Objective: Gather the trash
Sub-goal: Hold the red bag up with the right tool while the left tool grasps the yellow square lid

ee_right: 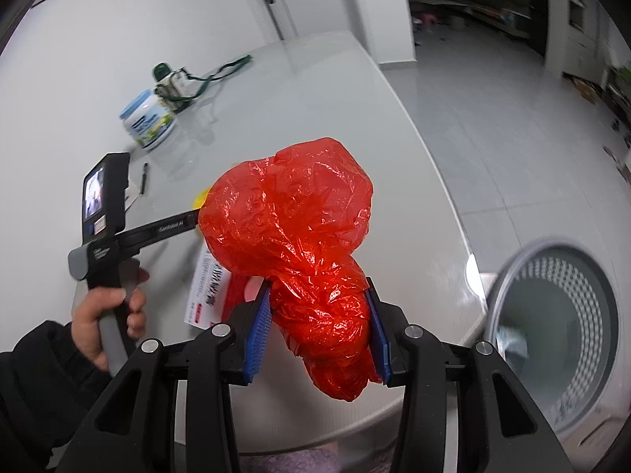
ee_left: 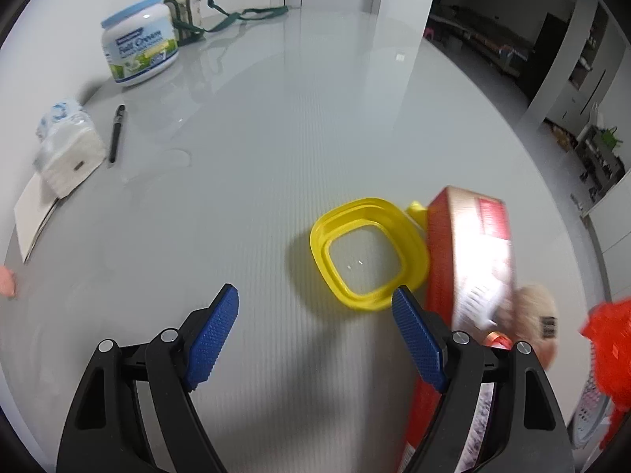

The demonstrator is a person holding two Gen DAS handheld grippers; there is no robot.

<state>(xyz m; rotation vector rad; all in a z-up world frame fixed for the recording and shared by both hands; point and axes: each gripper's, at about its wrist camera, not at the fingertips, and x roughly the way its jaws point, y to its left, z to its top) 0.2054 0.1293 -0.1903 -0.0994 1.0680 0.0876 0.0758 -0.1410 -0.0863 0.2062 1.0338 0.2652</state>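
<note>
The right tongs (ee_right: pixel 317 339) are clamped on a crumpled red plastic bag (ee_right: pixel 292 228), gripping it by its lower twisted part while the puffed bulk stands up above the blue pads (ee_right: pixel 258 335). The bag is off the table (ee_right: pixel 315 90), carried near its right-hand edge. Just beyond that edge sits a grey perforated bin (ee_right: pixel 560 327), its mouth tipped toward the right wrist view, with something pale already lying inside.

The left tongs (ee_left: pixel 315 329) are spread wide with nothing between the pads, hovering low over the table. Right ahead of them lies a yellow square ring (ee_left: pixel 368 254), something like a lid frame, flat on the table. Beside it, touching or nearly so, a red and white carton (ee_left: pixel 469 252) is blurred in that view; I cannot tell whether it is resting or shifting.

So I judge the step in hand is the drop-off of the bag, with 1 piece in transit and at least 2 more waiting. The next move calls for swinging the right tongs over the bin mouth and letting go only once the bag is clear of the rim, since it is light and bulky and could catch there. The left tongs would then need to close on the yellow ring by 1 of its walls.

Farther back stand a milk powder tub (ee_left: pixel 140 49), a flask with a green strap (ee_left: pixel 183 4), a pen (ee_left: pixel 116 132) and a tissue pack (ee_left: pixel 67 146), which look like keepers rather than trash.
</note>
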